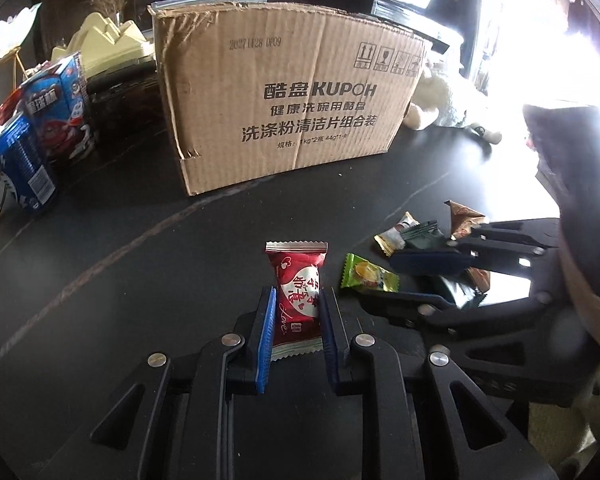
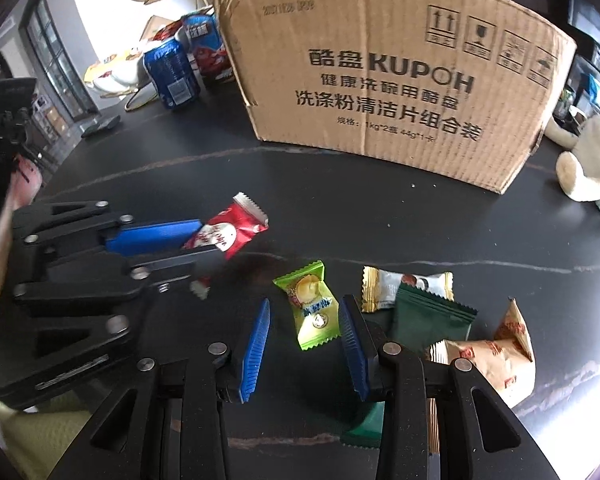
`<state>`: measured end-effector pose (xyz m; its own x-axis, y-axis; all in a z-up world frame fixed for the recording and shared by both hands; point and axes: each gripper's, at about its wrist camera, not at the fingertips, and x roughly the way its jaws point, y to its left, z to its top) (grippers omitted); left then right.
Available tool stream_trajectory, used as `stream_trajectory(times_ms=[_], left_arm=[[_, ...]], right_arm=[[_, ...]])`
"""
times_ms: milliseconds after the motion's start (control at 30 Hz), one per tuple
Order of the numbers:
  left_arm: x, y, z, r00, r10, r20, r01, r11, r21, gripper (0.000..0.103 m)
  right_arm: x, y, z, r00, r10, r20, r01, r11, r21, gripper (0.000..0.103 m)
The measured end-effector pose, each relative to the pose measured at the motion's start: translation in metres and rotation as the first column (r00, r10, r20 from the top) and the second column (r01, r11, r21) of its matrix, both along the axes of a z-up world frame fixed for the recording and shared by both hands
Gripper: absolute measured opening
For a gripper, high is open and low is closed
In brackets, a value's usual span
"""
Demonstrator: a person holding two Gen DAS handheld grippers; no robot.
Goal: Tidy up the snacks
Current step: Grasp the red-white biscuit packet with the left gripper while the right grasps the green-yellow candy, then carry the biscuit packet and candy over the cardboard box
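Left tool [image 1: 296, 312] clenches the red snack [image 1: 298, 300]; right tool [image 2: 306, 334], released, seemingly straddles the green snack [image 2: 310, 306] on open tabletop [image 2: 380, 216].

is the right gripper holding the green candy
No, the right gripper stands open around the green candy, which lies on the table with gaps to both pads.

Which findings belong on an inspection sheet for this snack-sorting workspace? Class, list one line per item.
Surface: dark table with pale veins.
Job's things: red snack packet; green snack packet, white-gold packet, dark green packet and tan packet lying loose; cardboard box behind.
Clutter: blue snack boxes, plush toy.
Grippers: left gripper shut on red snack packet; right gripper open, fingers either side of green snack packet.
Cables: nothing seen.
Surroundings: bright window.
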<state>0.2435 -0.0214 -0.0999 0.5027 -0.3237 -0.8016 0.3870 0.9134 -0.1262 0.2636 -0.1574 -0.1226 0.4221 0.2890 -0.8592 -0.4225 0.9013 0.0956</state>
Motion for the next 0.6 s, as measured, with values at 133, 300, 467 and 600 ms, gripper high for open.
stream_trajectory(times_ms=[133, 300, 467, 600], left_arm=[[0.0, -0.003, -0.003, 1.0, 0.015, -0.006, -0.015, 1.0, -0.01, 0.022], [0.001, 0.0, -0.006, 0.999, 0.04, -0.018, -0.041, 0.999, -0.014, 0.022], [0.0, 0.0, -0.003, 0.998, 0.055, -0.006, -0.055, 0.998, -0.013, 0.022], [-0.003, 0.0, 0.004, 0.998, 0.068, 0.011, -0.068, 0.998, -0.012, 0.022]], right_arm=[[0.003, 0.005, -0.004, 1.0, 0.016, 0.001, -0.016, 0.999, -0.038, 0.037], [0.004, 0.007, -0.008, 1.0, 0.025, 0.004, -0.025, 0.998, -0.064, 0.031], [0.005, 0.011, -0.009, 0.999, 0.028, 0.021, -0.027, 0.998, -0.065, 0.026], [0.004, 0.008, -0.006, 0.999, 0.023, 0.033, -0.021, 0.998, -0.054, 0.02]])
